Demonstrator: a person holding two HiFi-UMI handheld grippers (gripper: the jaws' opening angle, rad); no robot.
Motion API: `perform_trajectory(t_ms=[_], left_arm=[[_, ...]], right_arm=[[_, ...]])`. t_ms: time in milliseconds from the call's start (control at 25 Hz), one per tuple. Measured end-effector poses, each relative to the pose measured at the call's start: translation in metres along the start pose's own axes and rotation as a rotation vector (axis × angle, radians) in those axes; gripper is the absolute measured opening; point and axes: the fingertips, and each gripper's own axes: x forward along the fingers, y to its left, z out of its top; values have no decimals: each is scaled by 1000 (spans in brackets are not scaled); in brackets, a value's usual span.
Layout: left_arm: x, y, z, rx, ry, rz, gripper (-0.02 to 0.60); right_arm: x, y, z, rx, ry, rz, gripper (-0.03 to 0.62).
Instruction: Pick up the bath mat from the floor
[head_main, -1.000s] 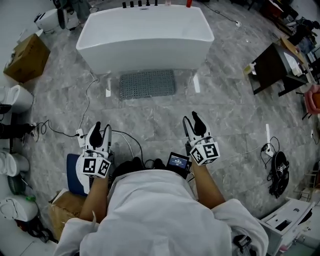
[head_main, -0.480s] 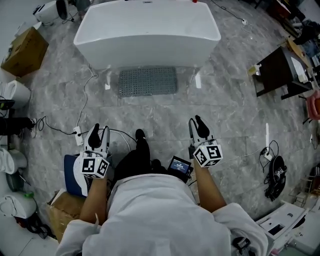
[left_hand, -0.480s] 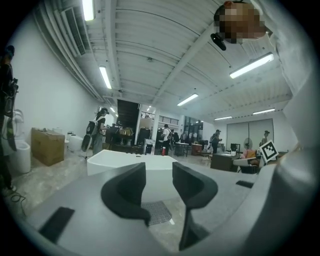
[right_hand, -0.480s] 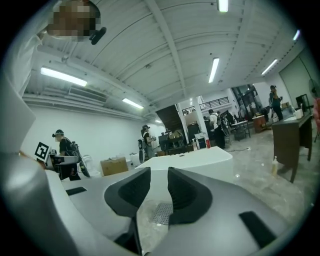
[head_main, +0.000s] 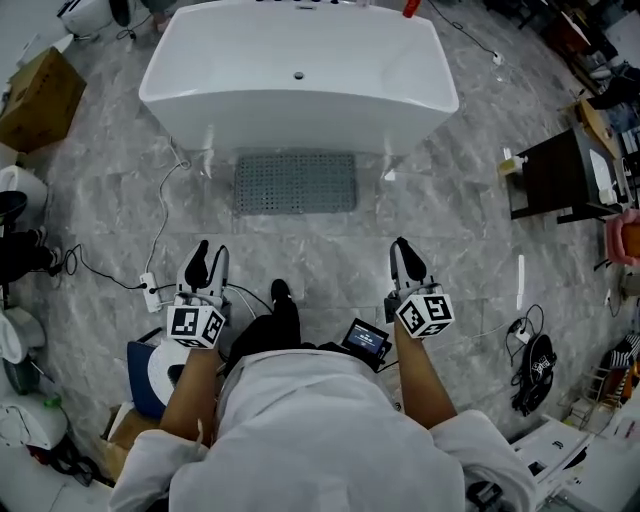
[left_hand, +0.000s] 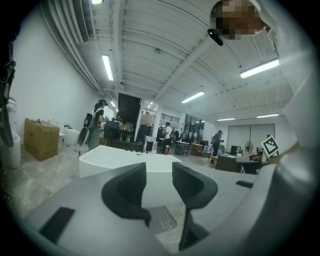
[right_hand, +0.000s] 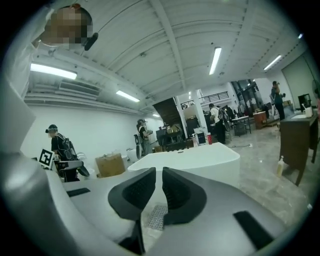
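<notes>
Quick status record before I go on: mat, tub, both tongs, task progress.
bath mat: flat on the floor, right in front of the bathtub, untouched
left tongs: open, empty, well short of the mat
right tongs: closing, nothing between them, well short of the mat
task: pickup not yet begun

Bath mat (head_main: 295, 182) on floor (head_main: 450, 210) beside bathtub (head_main: 300, 100), left gripper (head_main: 209, 256), right gripper (head_main: 402, 250), both well short of it

Grey bath mat (head_main: 295, 182), rectangular w/ dotted texture, lay flat on marble floor (head_main: 300, 245), long edge right along the white tub's (head_main: 298, 75) base.
</notes>
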Motion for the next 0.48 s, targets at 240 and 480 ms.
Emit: perform_trajectory(t_ms=[240, 480], left_arm=[[68, 48, -3, -8, 39, -25, 167], [132, 73, -20, -26, 105, -7, 167]], right_arm=[[79, -5, -2, -8, 59, 4, 153], [132, -57, -8, -10, 108, -13, 160]])
